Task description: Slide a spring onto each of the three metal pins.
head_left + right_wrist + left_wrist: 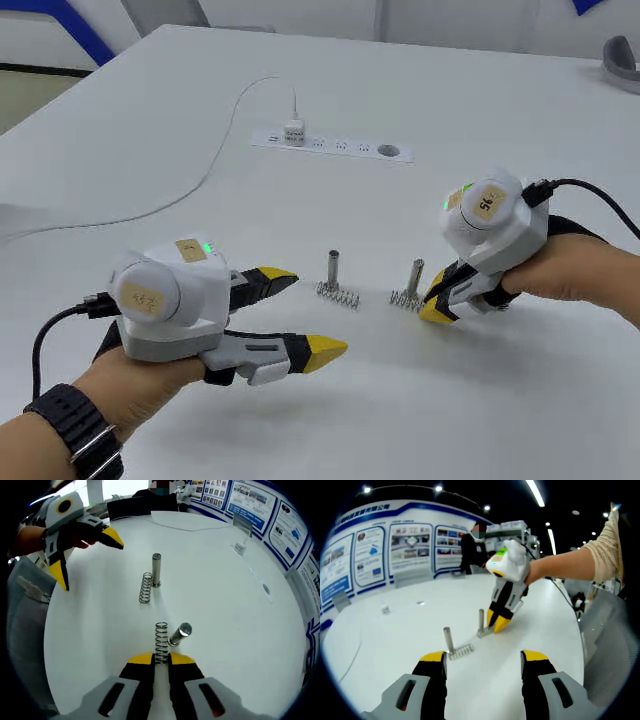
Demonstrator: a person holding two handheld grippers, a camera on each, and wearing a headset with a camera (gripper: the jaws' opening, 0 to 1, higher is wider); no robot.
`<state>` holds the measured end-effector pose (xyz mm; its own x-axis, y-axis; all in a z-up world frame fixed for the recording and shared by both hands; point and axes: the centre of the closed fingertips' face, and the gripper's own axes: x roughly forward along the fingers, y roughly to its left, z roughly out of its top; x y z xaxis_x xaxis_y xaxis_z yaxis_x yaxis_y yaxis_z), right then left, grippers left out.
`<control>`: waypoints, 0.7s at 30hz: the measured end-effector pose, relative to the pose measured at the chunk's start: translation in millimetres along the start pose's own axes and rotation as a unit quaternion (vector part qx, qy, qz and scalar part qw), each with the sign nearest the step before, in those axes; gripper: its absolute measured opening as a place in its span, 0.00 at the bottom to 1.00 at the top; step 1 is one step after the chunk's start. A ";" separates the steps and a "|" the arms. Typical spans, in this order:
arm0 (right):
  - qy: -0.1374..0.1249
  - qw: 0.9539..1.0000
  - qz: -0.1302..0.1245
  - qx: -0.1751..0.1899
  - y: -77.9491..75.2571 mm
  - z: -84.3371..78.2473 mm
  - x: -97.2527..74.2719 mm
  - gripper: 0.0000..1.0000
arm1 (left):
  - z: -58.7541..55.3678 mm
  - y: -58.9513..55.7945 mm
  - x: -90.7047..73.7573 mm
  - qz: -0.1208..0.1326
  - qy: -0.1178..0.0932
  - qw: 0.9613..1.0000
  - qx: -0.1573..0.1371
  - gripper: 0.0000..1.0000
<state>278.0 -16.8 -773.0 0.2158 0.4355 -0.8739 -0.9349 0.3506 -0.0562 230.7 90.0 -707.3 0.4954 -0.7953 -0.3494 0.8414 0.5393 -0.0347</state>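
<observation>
Two metal pins stand upright on the white table, one on the left and one on the right. A spring lies flat at the foot of the left pin. My left gripper is open, short of that pin and holding nothing; its own view has pin and spring just ahead of its gripper. My right gripper is shut on the end of a second spring, which lies beside the right pin. The jaws of the right gripper pinch its near coils.
A white power strip with a plugged charger and a long cable lies further back on the table. A grey curved object sits at the far right corner. A mesh chair stands at the table's edge. A person stands in the background.
</observation>
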 end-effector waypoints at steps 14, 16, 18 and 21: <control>-0.008 1.000 0.004 -0.012 10.4 4.9 -18.2 0.12 | -1.5 -6.3 4.9 -0.009 0.001 1.000 0.000 0.60; -0.010 1.000 0.006 -0.017 15.0 5.5 -23.0 0.12 | -0.6 -8.2 6.4 -0.012 0.000 1.000 0.001 0.60; -0.009 1.000 0.006 -0.023 18.3 5.8 -26.8 0.12 | -0.3 -9.8 7.8 -0.015 0.000 1.000 0.002 0.60; -0.012 0.999 0.012 -0.035 26.2 8.1 -32.7 0.12 | -0.3 -14.0 10.4 -0.021 0.001 1.000 0.005 0.59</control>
<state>248.8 -15.2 -742.0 0.1996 0.4632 -0.8635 -0.9570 0.2814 -0.0703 224.0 74.3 -710.7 0.4585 -0.8170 -0.3497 0.8640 0.5019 -0.0398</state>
